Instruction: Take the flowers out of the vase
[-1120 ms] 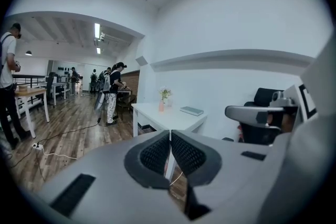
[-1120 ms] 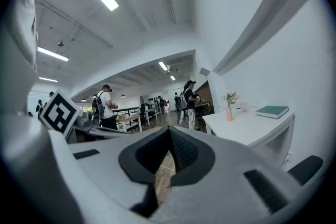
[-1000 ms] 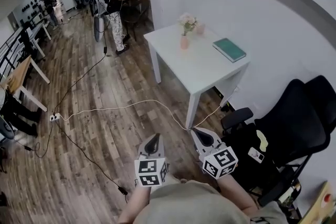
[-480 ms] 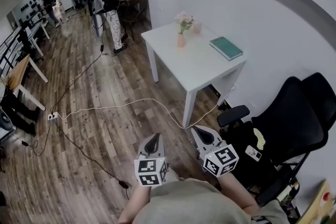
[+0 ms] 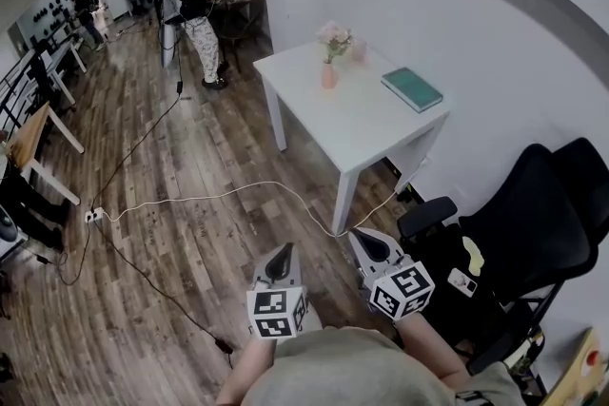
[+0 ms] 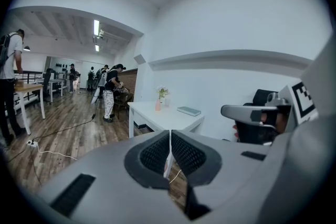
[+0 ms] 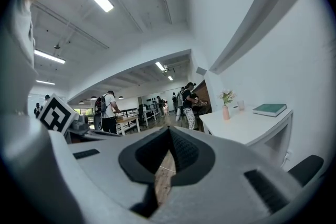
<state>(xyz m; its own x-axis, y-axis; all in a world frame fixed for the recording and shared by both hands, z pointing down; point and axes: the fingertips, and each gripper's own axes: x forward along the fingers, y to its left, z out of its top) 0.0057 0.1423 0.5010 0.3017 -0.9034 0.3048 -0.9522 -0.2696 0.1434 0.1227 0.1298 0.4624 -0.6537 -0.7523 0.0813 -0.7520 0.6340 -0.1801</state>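
Both my claws are clenched tight on nothing. My left gripper [image 5: 280, 255] and right gripper [image 5: 367, 243] hang side by side low in front of me, jaws pressed together above the wood floor [image 5: 190, 233]. The flowers [image 5: 336, 37] stand in the pink vase [image 5: 328, 75] at the far end of the white table [image 5: 366, 133], well apart from me. Compared with a second ago, both claws look the same, shut and empty, and the table has barely shifted in the head view.
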